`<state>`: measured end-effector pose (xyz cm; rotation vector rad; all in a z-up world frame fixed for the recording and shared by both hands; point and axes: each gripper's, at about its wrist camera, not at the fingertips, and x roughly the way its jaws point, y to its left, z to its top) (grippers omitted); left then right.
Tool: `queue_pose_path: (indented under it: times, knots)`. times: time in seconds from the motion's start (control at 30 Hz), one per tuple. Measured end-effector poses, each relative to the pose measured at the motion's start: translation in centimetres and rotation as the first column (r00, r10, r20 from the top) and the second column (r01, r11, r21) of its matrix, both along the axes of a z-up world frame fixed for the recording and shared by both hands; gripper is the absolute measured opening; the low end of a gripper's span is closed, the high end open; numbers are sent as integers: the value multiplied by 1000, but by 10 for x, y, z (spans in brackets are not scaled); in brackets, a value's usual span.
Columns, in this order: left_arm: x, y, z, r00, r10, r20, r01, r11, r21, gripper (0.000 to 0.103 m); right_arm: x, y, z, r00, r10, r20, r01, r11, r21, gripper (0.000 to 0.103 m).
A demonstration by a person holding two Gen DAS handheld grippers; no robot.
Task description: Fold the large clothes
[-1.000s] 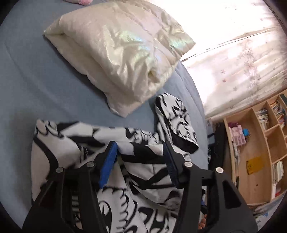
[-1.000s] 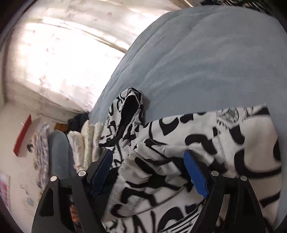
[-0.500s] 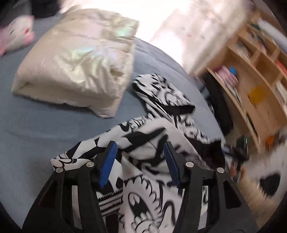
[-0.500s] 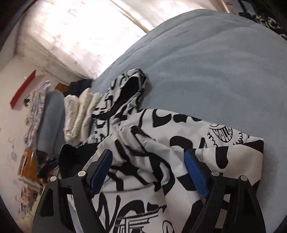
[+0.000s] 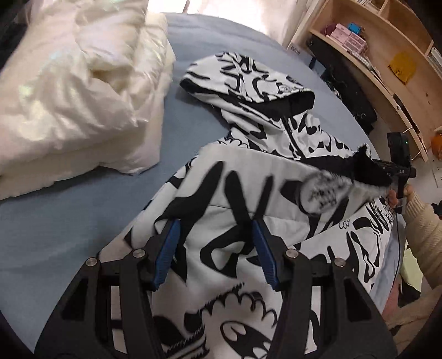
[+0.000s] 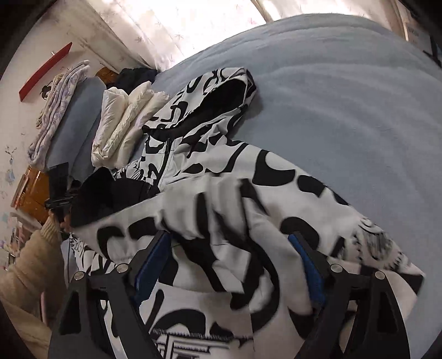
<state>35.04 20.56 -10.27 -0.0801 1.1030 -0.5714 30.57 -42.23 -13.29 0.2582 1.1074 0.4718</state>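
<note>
A black-and-white patterned hooded jacket (image 5: 248, 176) lies on the blue bed (image 5: 69, 215), hood toward the far side. It also shows in the right wrist view (image 6: 210, 165). My left gripper (image 5: 215, 243) is open, its blue-padded fingers just above the jacket's body. My right gripper (image 6: 229, 265) is open above a bunched, blurred fold of the jacket (image 6: 204, 215). In the left wrist view the other gripper (image 5: 397, 165) sits at the jacket's right edge, beside a blurred black-cuffed sleeve (image 5: 342, 179).
A folded cream puffer jacket (image 5: 74, 91) lies on the bed left of the hood; it shows too in the right wrist view (image 6: 124, 121). A wooden bookshelf (image 5: 386, 55) stands past the bed's right side. Bright curtained window (image 6: 193, 24) behind.
Both grippers have swung round over the jacket. The sleeve has been brought across the jacket's body and is blurred with motion. Both grippers stay open.
</note>
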Motion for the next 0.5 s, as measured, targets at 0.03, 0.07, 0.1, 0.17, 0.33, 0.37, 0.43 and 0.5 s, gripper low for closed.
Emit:
queue_pose_path:
  times: [0.03,0.07,0.1,0.17,0.33,0.37,0.43,0.5]
  knots:
    - [1,-3,-3,1000,-3,-5,3,1000,3,51,0,5,-1,1000,3,18,-2,1000,-22,72]
    - [1,-5,-4,1000,-4,1,4,1000,13,40,0,9,-2,999,-3,38,5,998,-55,59]
    - [-1,-7,-4,1000,-4,20,3,1000,25,11,0,14,-3,998,-11,56,17,994,-105,52]
    - [-4,-13,-3,998,22,55,-25,998,61,0,-2,18,-3,996,-30,80,40,991,-130,31]
    - [-15,14,28,931,280,233,-304,950,74,0,-16,23,28,970,-109,218,144,978,-149,24]
    - [-16,22,34,913,329,239,-353,934,61,0,-19,25,38,959,-120,256,162,976,-148,22]
    - [-15,33,41,897,379,228,-396,918,30,0,-19,28,53,939,-155,307,210,966,-152,20]
    - [-13,36,39,894,392,219,-410,911,40,0,-10,29,54,929,-199,312,263,948,-178,20]
